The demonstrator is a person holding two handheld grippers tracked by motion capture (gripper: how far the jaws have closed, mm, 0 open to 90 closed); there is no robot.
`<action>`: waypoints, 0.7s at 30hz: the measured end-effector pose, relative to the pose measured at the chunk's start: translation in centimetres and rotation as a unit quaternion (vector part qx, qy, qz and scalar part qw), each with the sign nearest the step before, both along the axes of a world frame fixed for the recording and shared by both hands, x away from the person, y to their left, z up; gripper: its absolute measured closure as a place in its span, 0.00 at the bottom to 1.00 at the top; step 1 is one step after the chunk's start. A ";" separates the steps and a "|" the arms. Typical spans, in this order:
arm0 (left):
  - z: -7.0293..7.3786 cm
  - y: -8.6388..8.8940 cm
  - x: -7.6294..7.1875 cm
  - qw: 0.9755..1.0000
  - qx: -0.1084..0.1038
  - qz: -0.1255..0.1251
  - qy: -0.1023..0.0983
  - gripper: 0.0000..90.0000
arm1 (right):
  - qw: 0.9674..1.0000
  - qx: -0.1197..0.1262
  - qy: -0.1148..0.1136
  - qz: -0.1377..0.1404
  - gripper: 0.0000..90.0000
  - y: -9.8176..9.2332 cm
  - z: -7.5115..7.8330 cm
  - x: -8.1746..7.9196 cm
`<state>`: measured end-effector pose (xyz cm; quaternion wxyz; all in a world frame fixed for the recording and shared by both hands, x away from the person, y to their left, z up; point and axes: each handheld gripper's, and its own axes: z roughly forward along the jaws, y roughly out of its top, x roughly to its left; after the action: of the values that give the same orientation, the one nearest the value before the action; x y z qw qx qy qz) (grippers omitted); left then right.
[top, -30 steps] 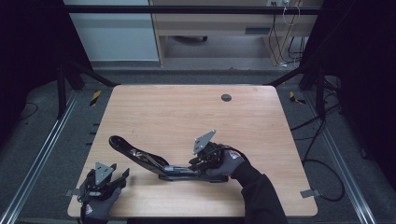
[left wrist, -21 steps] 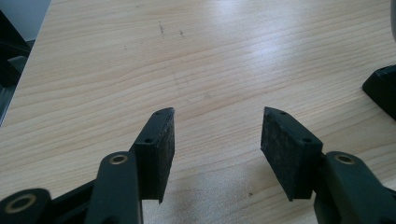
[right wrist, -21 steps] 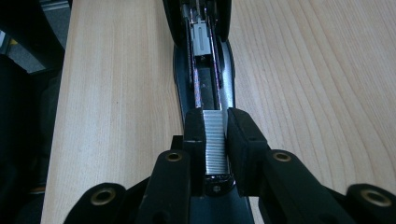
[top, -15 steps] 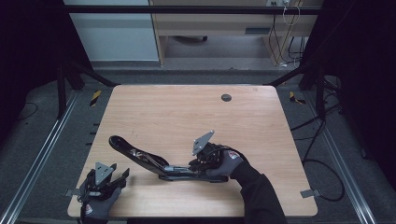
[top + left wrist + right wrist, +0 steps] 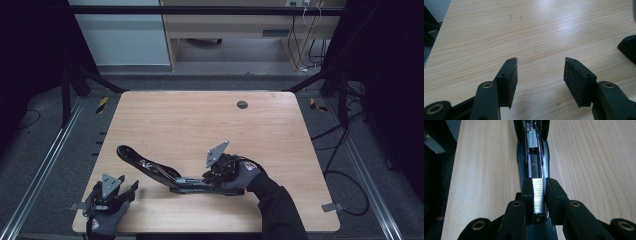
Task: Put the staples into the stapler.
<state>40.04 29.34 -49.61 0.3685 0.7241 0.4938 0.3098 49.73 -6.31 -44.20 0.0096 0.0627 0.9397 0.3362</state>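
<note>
Right now the right gripper [image 5: 539, 192] has its 2 pads pressed on either side of a silvery strip of staples [image 5: 538, 195], which sits upright between them over the open channel of a black stapler [image 5: 534, 155]. Its jaws have just been closing and easing out a little, with the strip between them throughout. Beyond the fingertips the stapler's metal magazine runs straight away along the wooden table [image 5: 486, 170], its sliding pusher [image 5: 533, 140] well ahead of the strip. From the high view, the stapler [image 5: 155, 172] lies swung open, its long top arm reaching away from the right gripper [image 5: 212, 176] toward the left. The left gripper [image 5: 540, 75] rests low over bare wood, its 2 pads standing wide apart with nothing between them.
</note>
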 end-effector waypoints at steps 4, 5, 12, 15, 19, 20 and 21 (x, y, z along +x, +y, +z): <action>0.0 0.0 0.0 1.000 -0.001 -0.001 0.001 0.49 | 1.000 0.012 -0.002 -0.011 0.83 -0.3 0.2 0.0; 0.0 0.0 0.0 1.000 -0.001 -0.001 0.001 0.49 | 1.000 0.015 -0.004 -0.014 0.83 -0.4 0.3 0.0; 0.1 0.0 -0.1 1.000 -0.006 -0.002 -0.002 0.49 | 0.997 0.039 -0.014 -0.058 0.79 -1.1 1.2 -0.5; 0.1 0.0 -0.1 1.000 -0.009 -0.002 -0.003 0.49 | 0.995 0.052 -0.023 -0.084 0.79 -1.4 1.8 -0.9; 0.3 0.0 -0.2 1.000 -0.014 -0.003 -0.007 0.49 | 0.990 0.071 -0.038 -0.114 0.79 -2.2 2.7 -1.3; 0.3 0.0 -0.2 1.000 -0.017 -0.004 -0.007 0.49 | 0.988 0.077 -0.039 -0.124 0.79 -2.4 2.9 -1.5; 0.4 0.1 -0.3 1.000 -0.019 -0.005 -0.008 0.49 | 0.987 0.082 -0.044 -0.132 0.79 -2.6 3.1 -1.6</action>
<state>39.78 29.42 -49.22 0.3881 0.7165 0.4932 0.3046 48.13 -8.93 -41.10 0.0901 0.1715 0.8911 0.4103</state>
